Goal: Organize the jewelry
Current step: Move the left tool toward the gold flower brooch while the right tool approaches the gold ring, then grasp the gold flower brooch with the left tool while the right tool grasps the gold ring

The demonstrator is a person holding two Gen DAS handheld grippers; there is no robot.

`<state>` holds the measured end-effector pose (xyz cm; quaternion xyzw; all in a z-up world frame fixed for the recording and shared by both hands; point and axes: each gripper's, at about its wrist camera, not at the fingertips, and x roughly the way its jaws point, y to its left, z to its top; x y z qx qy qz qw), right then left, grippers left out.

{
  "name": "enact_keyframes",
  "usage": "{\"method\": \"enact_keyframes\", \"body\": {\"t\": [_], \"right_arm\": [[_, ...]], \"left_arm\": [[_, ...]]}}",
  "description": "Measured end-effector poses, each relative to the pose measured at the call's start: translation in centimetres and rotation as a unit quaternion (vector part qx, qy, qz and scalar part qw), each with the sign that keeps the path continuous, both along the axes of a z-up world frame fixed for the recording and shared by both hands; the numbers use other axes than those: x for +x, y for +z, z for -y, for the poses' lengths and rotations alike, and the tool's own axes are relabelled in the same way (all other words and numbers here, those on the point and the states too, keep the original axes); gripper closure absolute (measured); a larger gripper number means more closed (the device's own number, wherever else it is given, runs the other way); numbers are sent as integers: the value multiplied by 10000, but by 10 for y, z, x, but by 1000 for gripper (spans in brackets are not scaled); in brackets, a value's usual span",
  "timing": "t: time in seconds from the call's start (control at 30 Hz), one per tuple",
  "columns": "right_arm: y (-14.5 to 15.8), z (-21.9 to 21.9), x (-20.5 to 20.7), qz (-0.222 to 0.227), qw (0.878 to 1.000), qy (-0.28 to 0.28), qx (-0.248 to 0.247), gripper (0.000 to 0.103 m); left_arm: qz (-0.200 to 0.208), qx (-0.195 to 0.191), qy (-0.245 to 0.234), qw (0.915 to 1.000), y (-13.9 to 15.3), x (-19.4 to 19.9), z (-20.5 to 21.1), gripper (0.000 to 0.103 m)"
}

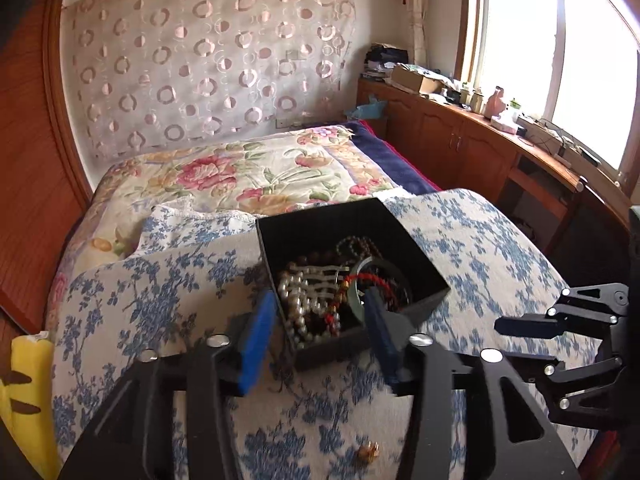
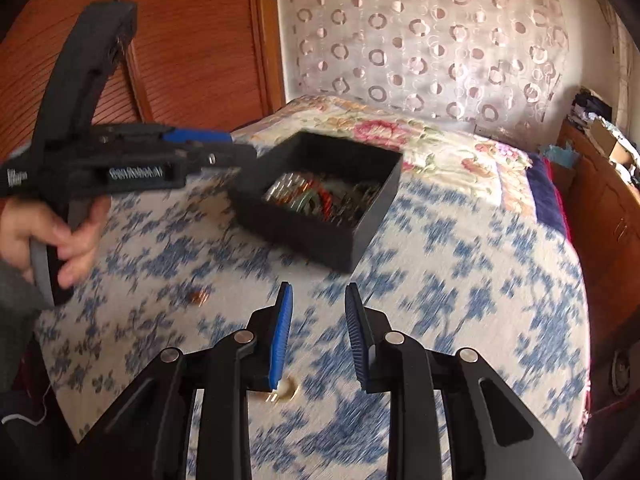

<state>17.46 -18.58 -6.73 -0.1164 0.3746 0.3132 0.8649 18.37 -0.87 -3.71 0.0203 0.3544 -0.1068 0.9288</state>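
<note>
2 open grippers, left gripper [image 1: 320,320] over box [image 2: 360,216], contents [image 2: 320,200] blurred, perhaps beads

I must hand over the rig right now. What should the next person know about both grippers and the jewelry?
Left gripper: open, holding nothing, its fingers straddling the near left wall of the black box.
Right gripper: open, empty, above the blue flowered cover.
Box: on the cover, already holding pearl strands, bead bracelets and a red cord.
Still loose on the cover: a small gold piece beside the right gripper's left finger, and a small coppery piece farther left.
Done: most jewelry is in the box. Left: put the two loose pieces in.
</note>
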Motion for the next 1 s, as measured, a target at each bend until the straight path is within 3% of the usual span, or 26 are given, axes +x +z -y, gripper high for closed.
{"method": "enact_keyframes", "body": {"t": [0.4,0.5,0.57,0.83,0.9,0.93,1.0], "right_arm": [[-39,-10,-32,-303,9988,150,-364,74],[-43,-9,-32,-331,9985,121,-423,73],[-43,-10,-33,-337,9985,144,-399,65],[-44,-16,-40,-252,9977,240,-581,65],[-43,-15,-39,-252,9977,235,-589,69],[-43,-15,-39,-244,9977,232,-591,77],[-43,-14,-39,-262,9977,240,-570,78]], "left_arm": [[-253,67,-273,9993,-22,-45,0,53],[-438,87,-329,9985,-37,-53,3,53],[-529,143,-351,9979,-46,-58,6,53],[-712,134,-404,9966,-64,-69,4,53],[-733,160,-447,9962,-66,-70,6,53],[-736,175,-456,9961,-67,-71,8,53],[-750,166,-486,9959,-68,-71,9,54]]}}
